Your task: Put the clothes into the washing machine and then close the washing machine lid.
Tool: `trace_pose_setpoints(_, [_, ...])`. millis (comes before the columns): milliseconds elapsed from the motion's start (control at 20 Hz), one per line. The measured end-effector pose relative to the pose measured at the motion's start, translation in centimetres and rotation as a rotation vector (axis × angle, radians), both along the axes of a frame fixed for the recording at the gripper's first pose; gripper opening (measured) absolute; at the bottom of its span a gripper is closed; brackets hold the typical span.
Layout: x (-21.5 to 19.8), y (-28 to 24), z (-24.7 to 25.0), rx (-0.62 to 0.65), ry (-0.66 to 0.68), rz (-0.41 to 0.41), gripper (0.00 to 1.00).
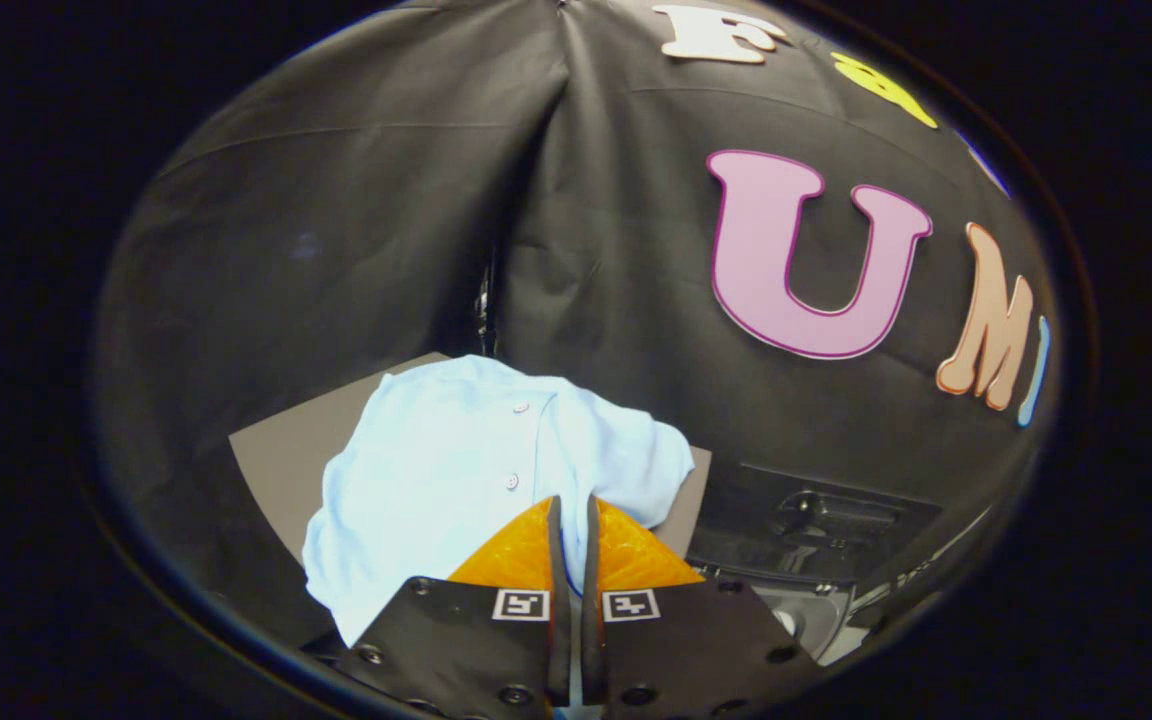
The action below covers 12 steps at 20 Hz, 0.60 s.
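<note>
The washing machine (816, 540) sits to the right of the tongs (573, 520), its dark lid raised against the booth wall and a pale rim of the opening showing below it; what lies inside cannot be told. A light blue buttoned shirt (466, 480) is bunched on the grey counter (281, 460), with bare surface to its left. The tongs are clenched on a fold of the shirt, fingers nearly together.

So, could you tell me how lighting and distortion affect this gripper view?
Gripper view: the light blue shirt is brightly lit, nearly washed out; the washing machine sits in dim shadow with edge glare; fisheye bending curves everything outward; the gripper, fingers nearly closed on the shirt, looks sharp.
</note>
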<state>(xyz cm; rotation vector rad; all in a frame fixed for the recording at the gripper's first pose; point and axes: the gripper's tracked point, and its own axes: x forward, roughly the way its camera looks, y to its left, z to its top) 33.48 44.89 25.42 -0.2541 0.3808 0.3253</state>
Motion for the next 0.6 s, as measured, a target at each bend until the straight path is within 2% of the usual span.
trace_pose_setpoints(200, [0.0, -0.7, 1.2, -0.017, -0.039, -0.048, 0.05])
trace_pose_setpoints(600, [1.4, -7.5, 1.3, -0.019, -0.058, -0.158, 0.05])
